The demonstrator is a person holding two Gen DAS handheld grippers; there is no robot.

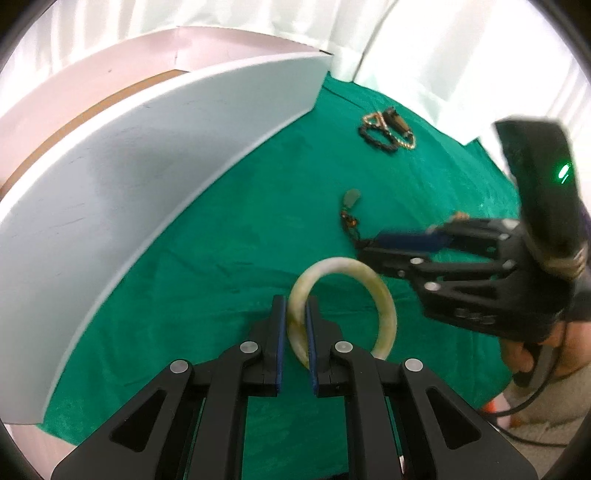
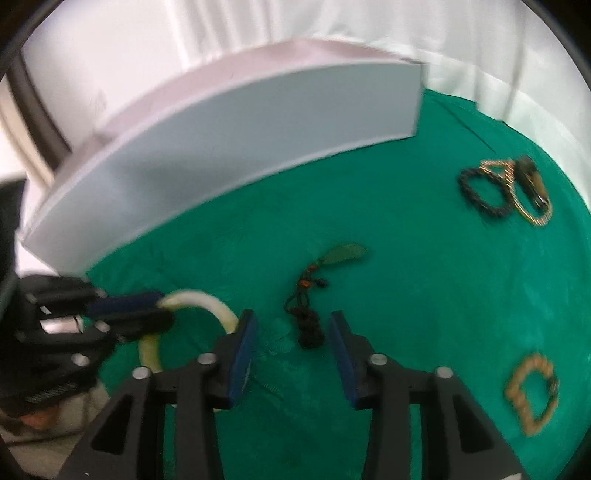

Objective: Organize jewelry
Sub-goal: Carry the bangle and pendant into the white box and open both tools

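My left gripper (image 1: 296, 314) is shut on a pale jade bangle (image 1: 369, 280), held upright over the green cloth (image 1: 229, 258); it also shows in the right wrist view (image 2: 207, 302). My right gripper (image 2: 291, 325) is open, its fingers either side of the dark cord of a green pendant necklace (image 2: 308, 325). The pendant (image 1: 351, 197) lies just beyond. In the left wrist view the right gripper (image 1: 373, 245) comes in from the right. A white box (image 1: 147, 147) stands at the left.
A black bead bracelet, a gold chain and a dark clasp piece (image 2: 506, 192) lie together at the far right. A tan bead bracelet (image 2: 532, 391) lies near right. White curtain (image 2: 221, 29) hangs behind. The box wall (image 2: 240, 129) runs along the cloth's left side.
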